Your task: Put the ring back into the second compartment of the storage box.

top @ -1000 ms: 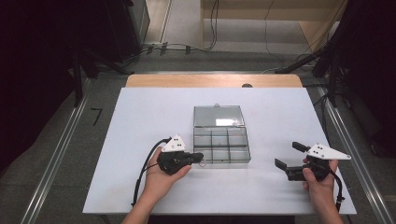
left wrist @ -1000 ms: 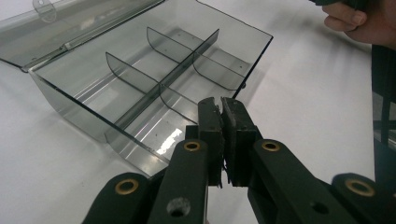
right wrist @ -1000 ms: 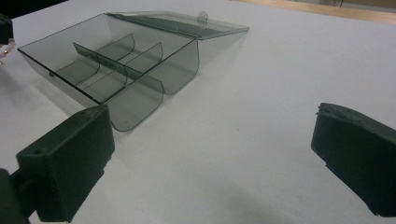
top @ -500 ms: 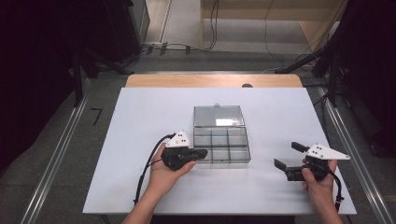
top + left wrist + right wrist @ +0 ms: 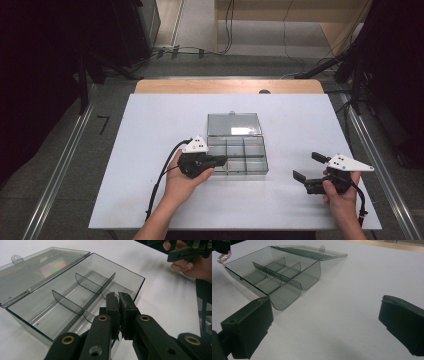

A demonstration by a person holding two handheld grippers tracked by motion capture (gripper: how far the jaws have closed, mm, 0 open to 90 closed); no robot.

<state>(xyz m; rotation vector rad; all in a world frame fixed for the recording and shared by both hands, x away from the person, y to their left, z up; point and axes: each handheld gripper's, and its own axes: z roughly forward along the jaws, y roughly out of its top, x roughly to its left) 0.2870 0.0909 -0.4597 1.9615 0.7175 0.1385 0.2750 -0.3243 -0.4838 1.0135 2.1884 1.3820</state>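
Observation:
A clear grey compartment box (image 5: 240, 171) lies open mid-table, its lid (image 5: 234, 124) flat behind it. My left gripper (image 5: 224, 160) reaches over the box's front left corner, jaws shut. In the left gripper view its tips (image 5: 118, 296) hang over the near compartments of the box (image 5: 140, 286), which look empty. In the right gripper view a short string of pink and amber beads (image 5: 223, 257) hangs from the left gripper's tip (image 5: 220, 246) beside the box (image 5: 287, 296). My right gripper (image 5: 306, 166) rests open to the right of the box, nothing between its jaws (image 5: 325, 315).
The box sits on a white table sheet (image 5: 150, 130) with bare room on both sides. A wooden edge (image 5: 225, 86) runs along the far side. Each gripper trails a black cable (image 5: 160, 185). The right hand and its gripper (image 5: 185, 252) appear in the left gripper view.
My left gripper has moved a little right and forward, bringing its tip over the box's front left corner. The right gripper has stayed put.

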